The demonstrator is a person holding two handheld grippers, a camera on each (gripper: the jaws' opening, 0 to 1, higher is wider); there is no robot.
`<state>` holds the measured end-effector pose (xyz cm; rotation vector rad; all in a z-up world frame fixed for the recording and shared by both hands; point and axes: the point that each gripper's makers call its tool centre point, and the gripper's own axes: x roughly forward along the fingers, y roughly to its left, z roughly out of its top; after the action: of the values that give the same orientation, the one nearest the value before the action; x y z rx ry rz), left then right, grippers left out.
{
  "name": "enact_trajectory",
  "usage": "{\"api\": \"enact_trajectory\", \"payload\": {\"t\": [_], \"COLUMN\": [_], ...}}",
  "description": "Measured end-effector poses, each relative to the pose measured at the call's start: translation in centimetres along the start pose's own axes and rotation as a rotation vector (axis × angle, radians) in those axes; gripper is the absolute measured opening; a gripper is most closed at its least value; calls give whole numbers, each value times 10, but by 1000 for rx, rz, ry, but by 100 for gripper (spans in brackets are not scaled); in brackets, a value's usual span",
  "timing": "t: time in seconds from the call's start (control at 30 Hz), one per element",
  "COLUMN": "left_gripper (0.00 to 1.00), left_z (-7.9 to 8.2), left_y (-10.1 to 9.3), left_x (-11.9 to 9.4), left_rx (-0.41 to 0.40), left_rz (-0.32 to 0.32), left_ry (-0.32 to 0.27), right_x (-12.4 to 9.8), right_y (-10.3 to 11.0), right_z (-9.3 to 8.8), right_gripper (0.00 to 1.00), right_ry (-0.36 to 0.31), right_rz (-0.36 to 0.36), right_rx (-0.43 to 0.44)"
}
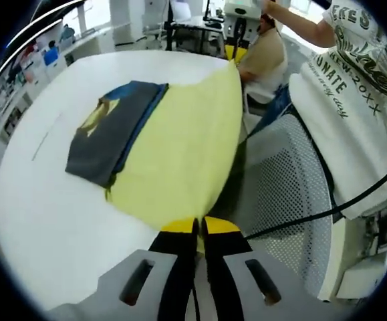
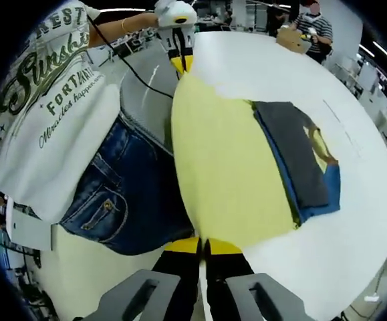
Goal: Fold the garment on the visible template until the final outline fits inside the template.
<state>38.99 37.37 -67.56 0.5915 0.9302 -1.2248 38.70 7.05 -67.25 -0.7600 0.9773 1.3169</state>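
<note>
A: Where to find the yellow cloth (image 1: 180, 140)?

B: Spread on the white table (image 1: 39, 221), with one long edge at the table side near the person. Held at both ends of that edge. Carries a dark folded piece (image 1: 106, 134), grey over blue, on its far side.

A: And the left gripper (image 1: 200, 227)?

B: Pressed together on a corner of the yellow cloth, tips closed over the hem. Same for the right gripper (image 2: 202, 246): pinching the other end of the same edge.

A: How to expect it to handle?

B: Probably light and very soft. No stiffness, so likely to sag between the two holds and to wrinkle if pulled unevenly. Also thin enough to slip from a shallow pinch, so better to bite well past the hem.

A: Where to take hold for the fold?

B: At the two corners of one edge, as now. Best to keep it lightly taut between the hands, lift both ends together, and lay it over evenly.

A: Any risk?

B: Could drag the dark folded piece along or tip it off. Hard to tell whether the thin line (image 1: 46, 140) drawn on the table belongs to the template.
</note>
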Motion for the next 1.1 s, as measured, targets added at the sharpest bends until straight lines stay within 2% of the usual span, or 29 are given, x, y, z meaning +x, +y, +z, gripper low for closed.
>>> {"api": "enact_trajectory", "payload": {"t": [0.4, 0.5, 0.6, 0.7, 0.87, 1.1], "left_gripper": [1, 1, 1, 1, 1, 1], "left_z": [14, 20, 25, 29, 35, 49], "left_y": [27, 43, 55, 66, 84, 109], "left_x": [2, 1, -2, -2, -2, -6], "left_rx": [47, 51, 51, 39, 28, 96], "left_rz": [96, 140, 170, 202, 250, 344], "left_ry": [5, -12, -30, -40, -47, -49], "right_x": [-4, -3, -3, -5, -4, -6], "right_y": [-31, -39, -52, -72, -91, -119], "right_z": [5, 5, 5, 8, 10, 14], "right_gripper": [0, 0, 0, 0, 0, 0], "right_ry": [4, 12, 21, 16, 26, 44], "right_rz": [-106, -127, -168, -244, -300, -390], "right_rx": [-79, -101, -112, -130, -155, -176]}}
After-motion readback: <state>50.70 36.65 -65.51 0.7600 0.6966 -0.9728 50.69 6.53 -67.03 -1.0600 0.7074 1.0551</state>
